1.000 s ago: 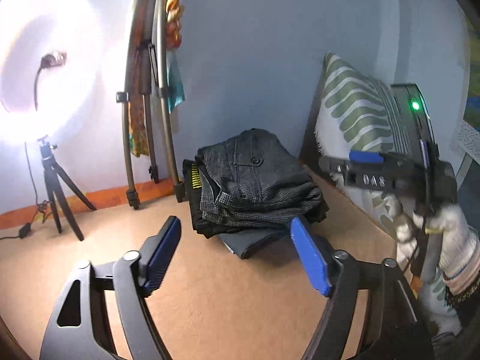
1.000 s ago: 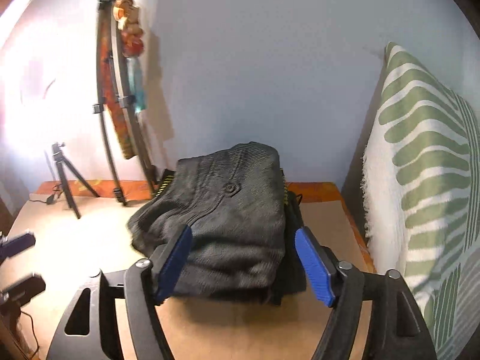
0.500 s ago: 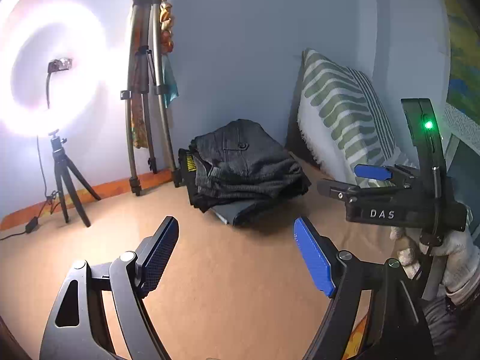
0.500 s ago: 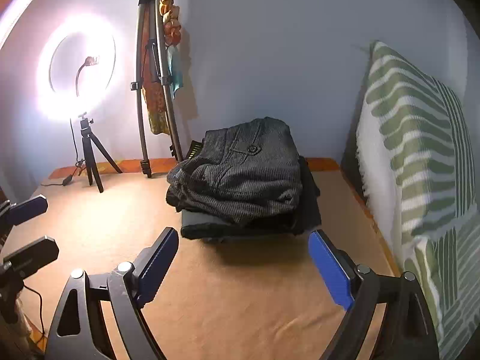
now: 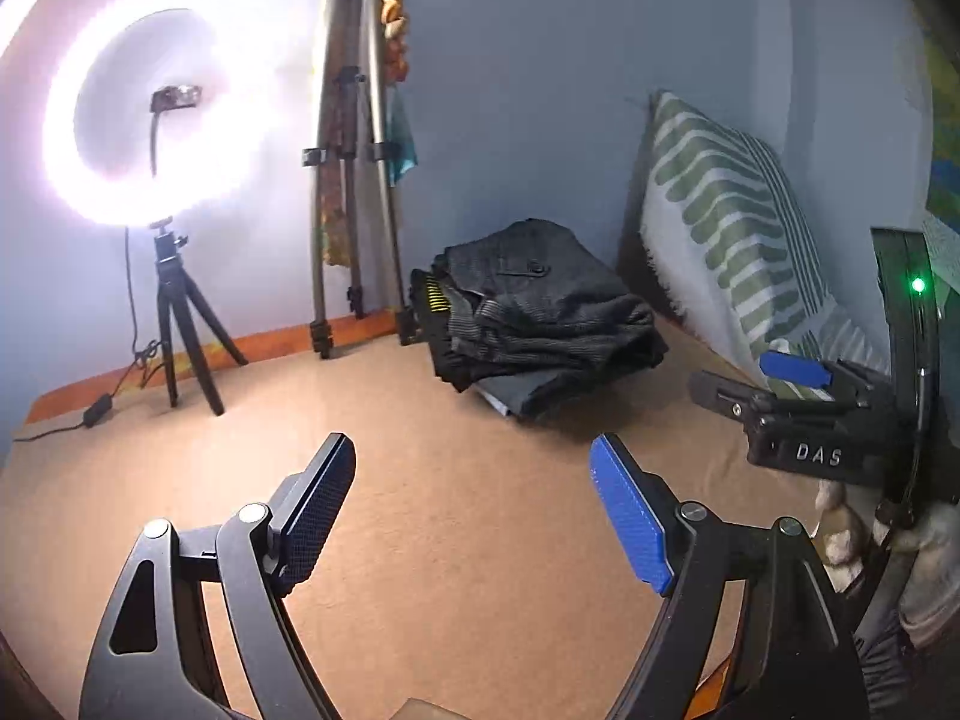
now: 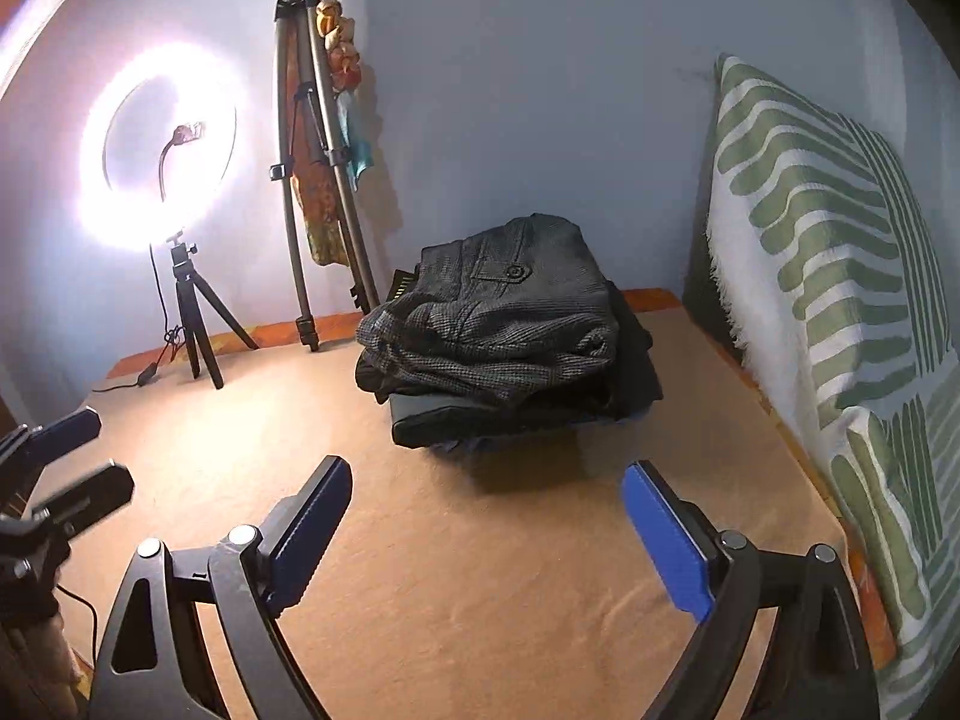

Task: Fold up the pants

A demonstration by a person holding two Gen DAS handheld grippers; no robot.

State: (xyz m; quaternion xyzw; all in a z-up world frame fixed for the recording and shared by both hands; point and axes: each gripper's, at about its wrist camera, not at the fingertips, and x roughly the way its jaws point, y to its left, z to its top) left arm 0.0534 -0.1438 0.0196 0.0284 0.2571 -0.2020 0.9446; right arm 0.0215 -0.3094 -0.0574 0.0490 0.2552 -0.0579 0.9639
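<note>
Nearest the camera in the left wrist view, the left hand-held gripper (image 5: 474, 516), black with blue pads, has its two fingers spread wide apart and nothing between them. It hangs over the near part of a tan, cardboard-coloured worktop (image 5: 420, 540). In the right wrist view, the right hand-held gripper (image 6: 486, 528) stands the same way: fingers wide apart, gripping nothing, above the near edge of the worktop. Each gripper appears at the side of the other's view, the right one held in a light knitted glove (image 5: 840, 534).

Farther back, toward the far right corner of the worktop, sits a stack of folded dark grey pants (image 6: 498, 324). The top pair is a fine grey check with a buttoned pocket flap facing up; darker folded garments lie beneath it. The stack is well apart from both grippers.

Along the right edge leans a white cushion with green stripes (image 6: 840, 276), close beside the stack. At the far edge, against a pale blue wall, stands a tall folded grey tripod (image 6: 306, 180) draped with coloured cloths. At the far left corner a glowing white ring light (image 6: 162, 144) on a small black tripod shines brightly, its cable trailing on the worktop.
</note>
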